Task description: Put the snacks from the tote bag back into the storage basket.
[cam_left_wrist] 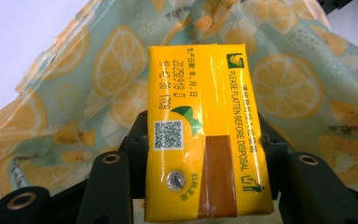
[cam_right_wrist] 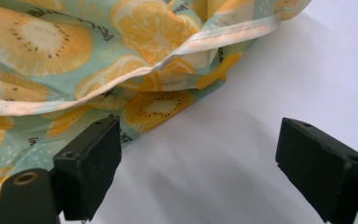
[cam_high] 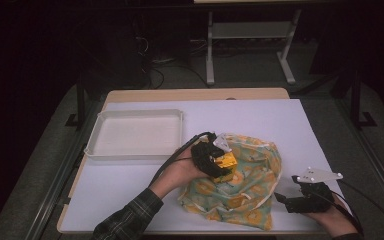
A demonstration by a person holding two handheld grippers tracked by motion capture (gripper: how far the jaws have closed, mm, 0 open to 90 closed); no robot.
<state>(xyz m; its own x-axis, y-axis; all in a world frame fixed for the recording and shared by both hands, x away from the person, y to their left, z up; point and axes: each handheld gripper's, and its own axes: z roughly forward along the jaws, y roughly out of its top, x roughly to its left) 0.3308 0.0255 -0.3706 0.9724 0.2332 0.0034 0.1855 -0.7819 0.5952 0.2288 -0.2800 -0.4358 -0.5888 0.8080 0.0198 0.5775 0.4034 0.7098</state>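
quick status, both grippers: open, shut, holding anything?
Left gripper: shut on the yellow drink carton, over the fruit-print bag.
Right gripper: open, holding nothing, beside the bag's edge.

The yellow carton [cam_left_wrist: 205,130] reads "PLEASE FLATTEN BEFORE DISPOSAL", beside a QR code, a printed date line and Chinese characters.

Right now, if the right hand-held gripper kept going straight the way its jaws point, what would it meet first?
Most likely the fruit-print bag: the right hand-held gripper stands open over the white table cover, and the bag's hem lies just ahead. How much gap remains is hard to judge.
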